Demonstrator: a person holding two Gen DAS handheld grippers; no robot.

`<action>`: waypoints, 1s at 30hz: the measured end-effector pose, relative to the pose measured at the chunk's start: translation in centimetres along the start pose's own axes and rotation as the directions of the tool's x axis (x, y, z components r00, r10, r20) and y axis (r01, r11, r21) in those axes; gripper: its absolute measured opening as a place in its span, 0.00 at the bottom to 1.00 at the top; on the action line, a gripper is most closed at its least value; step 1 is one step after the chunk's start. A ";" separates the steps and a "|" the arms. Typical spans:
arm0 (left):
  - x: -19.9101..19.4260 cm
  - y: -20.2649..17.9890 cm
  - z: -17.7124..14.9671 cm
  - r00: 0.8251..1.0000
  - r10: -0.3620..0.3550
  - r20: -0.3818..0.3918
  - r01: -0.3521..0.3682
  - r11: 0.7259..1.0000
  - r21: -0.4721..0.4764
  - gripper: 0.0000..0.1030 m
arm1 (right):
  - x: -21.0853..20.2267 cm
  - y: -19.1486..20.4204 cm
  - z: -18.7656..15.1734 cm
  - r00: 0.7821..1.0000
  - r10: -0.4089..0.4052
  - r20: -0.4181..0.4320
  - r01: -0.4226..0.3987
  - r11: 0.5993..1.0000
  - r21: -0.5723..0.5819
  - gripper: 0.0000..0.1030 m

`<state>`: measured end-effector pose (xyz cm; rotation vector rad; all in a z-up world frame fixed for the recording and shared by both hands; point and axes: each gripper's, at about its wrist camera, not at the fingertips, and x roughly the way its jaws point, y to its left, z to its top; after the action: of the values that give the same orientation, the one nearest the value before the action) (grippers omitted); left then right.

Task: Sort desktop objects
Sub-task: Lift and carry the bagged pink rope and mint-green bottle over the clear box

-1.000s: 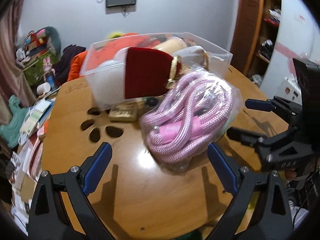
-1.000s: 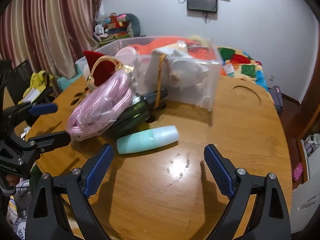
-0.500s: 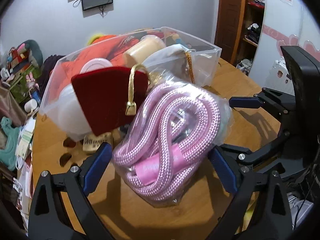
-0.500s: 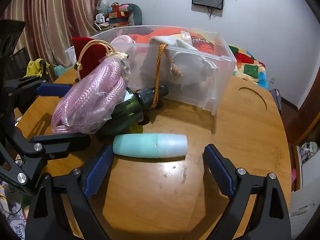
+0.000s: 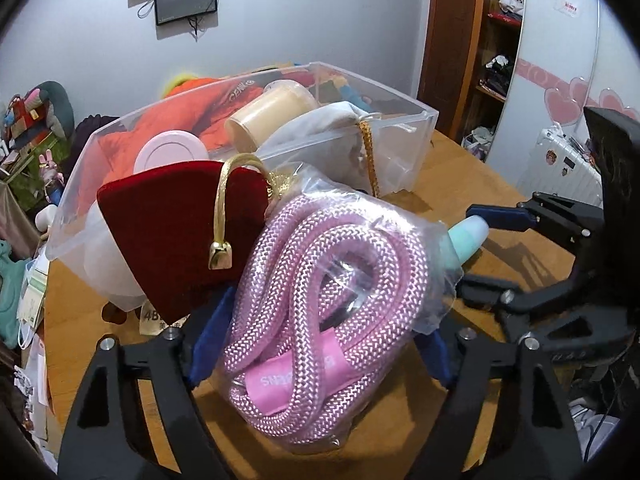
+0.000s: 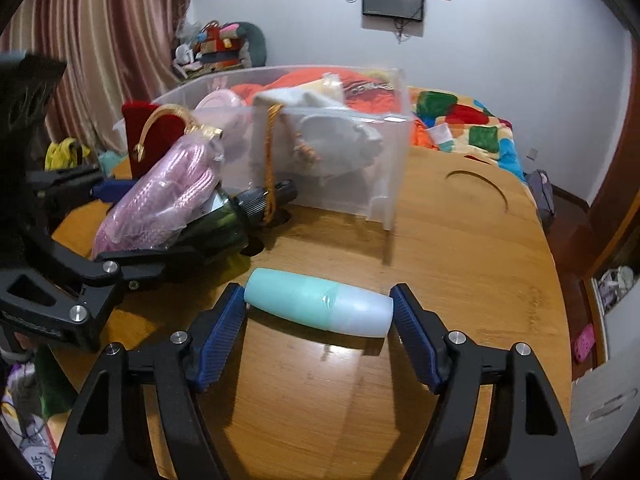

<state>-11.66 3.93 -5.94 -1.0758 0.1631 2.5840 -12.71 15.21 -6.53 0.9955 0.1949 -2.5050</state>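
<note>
A clear bag of pink rope (image 5: pixel 324 312) lies on the wooden table and fills the space between my left gripper's (image 5: pixel 320 344) blue pads, which press its sides. A dark red velvet pouch (image 5: pixel 176 236) with a gold cord leans against it. My right gripper (image 6: pixel 318 320) has its pads at both ends of a mint-and-white bottle (image 6: pixel 318 306) lying crosswise on the table. The bottle's tip also shows in the left wrist view (image 5: pixel 466 236). A dark green bottle (image 6: pixel 224 224) lies under the rope bag (image 6: pixel 160 204).
A clear plastic bin (image 5: pixel 404 148) behind the objects holds an orange cloth, a cream jar, a pink round lid and a white drawstring bag; it also shows in the right wrist view (image 6: pixel 384 176). The table (image 6: pixel 460 248) has cut-out holes. A bed and shelves stand beyond.
Both grippers moved forward and narrowed. The left one now closes around the rope bag; the right one now brackets the mint bottle end to end.
</note>
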 end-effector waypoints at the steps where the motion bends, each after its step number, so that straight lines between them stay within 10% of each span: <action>1: -0.1 0.0 -0.1 1.000 0.001 0.008 -0.001 1.000 -0.004 0.75 | -0.3 -0.3 0.1 1.000 0.005 0.009 -0.006 1.000 0.014 0.69; 30: -7.5 1.2 -1.5 0.978 0.046 0.201 -0.001 0.976 -0.218 0.58 | -4.7 -1.4 1.4 0.980 0.127 0.151 -0.149 0.979 0.140 0.69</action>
<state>-6.13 0.53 -1.73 -0.8704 -0.1604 2.7627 -11.18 17.66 -2.33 0.8513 -0.1055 -2.4778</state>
